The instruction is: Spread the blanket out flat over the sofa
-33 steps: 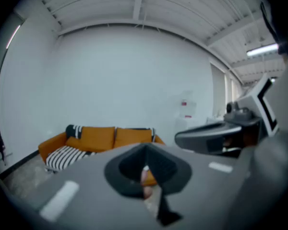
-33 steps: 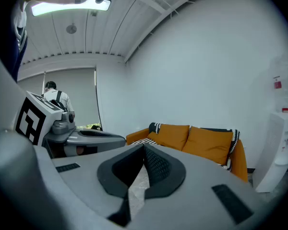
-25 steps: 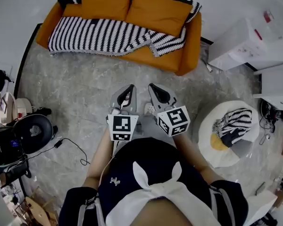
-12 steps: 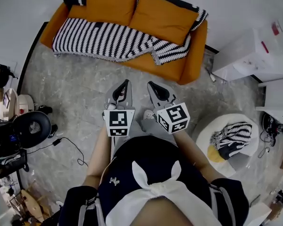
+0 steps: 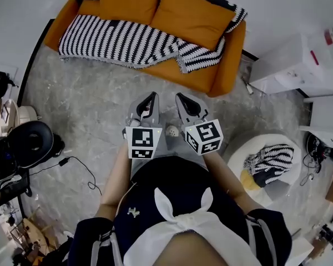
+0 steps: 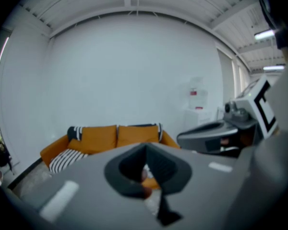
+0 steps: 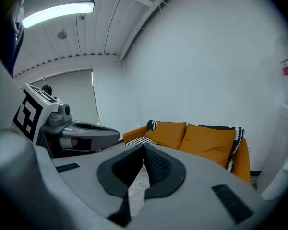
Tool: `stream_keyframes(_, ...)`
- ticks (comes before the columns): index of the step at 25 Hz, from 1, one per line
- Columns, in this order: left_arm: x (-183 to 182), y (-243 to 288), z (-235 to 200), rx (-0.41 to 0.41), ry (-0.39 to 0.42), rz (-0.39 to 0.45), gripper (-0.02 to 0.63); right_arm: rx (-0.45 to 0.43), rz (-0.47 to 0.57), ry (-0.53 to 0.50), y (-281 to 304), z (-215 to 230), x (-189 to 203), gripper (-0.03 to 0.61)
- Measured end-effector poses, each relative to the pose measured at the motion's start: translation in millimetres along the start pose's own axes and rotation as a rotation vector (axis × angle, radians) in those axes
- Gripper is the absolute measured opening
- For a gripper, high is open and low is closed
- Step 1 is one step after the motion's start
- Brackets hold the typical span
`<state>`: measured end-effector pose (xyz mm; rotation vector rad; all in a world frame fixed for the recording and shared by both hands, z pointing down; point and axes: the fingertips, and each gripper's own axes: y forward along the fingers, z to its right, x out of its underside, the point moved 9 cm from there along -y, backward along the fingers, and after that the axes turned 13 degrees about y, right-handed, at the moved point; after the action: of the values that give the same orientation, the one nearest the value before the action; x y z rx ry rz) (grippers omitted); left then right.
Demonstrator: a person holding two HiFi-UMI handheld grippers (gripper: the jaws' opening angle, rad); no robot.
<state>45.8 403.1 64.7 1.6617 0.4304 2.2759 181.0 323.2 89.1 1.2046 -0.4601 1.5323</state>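
Across a grey stone floor (image 5: 94,110), a striped knit blanket (image 5: 119,37) lies rumpled on the orange sofa (image 5: 225,65), well ahead of the left gripper (image 5: 151,97) and right gripper (image 5: 181,97), whose jaws are closed and empty. Soft and floppy, it is likely best pinched at the corners.

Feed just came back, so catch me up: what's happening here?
A person stands back from the orange sofa, holding the left claw and right claw side by side, both shut and empty. The striped blanket lies across the seat, bunched near one end; neither claw touches it.

Orange sofa (image 5: 200,73); black-white striped blanket (image 5: 116,37); grey, seemingly marbled floor (image 5: 89,110).
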Motion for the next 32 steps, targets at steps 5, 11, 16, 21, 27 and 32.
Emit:
stream_keyframes(5,10,20,-8,0.038,-0.02,-0.034,0.005,0.012,-0.052,0.003,11,7,5,0.009)
stream_keyframes(11,3,58,-33,0.083,-0.051,-0.032,0.005,0.039,-0.113,-0.011,39,25,1,0.009)
stream_keyframes(16,9,89,-57,0.122,-0.033,-0.063,0.005,0.075,-0.129,-0.007,67,39,-4,0.009)
stream_keyframes(21,15,122,-85,0.162,-0.015,-0.093,0.005,0.107,-0.139,0.017,101,52,-16,0.009)
stream_keyframes(27,24,157,-107,0.248,0.013,-0.1,0.005,0.171,-0.122,-0.02,145,60,-27,0.009)
stream_keyframes(32,44,188,-123,0.315,0.003,-0.127,0.005,0.239,-0.129,0.019,181,71,-23,0.009)
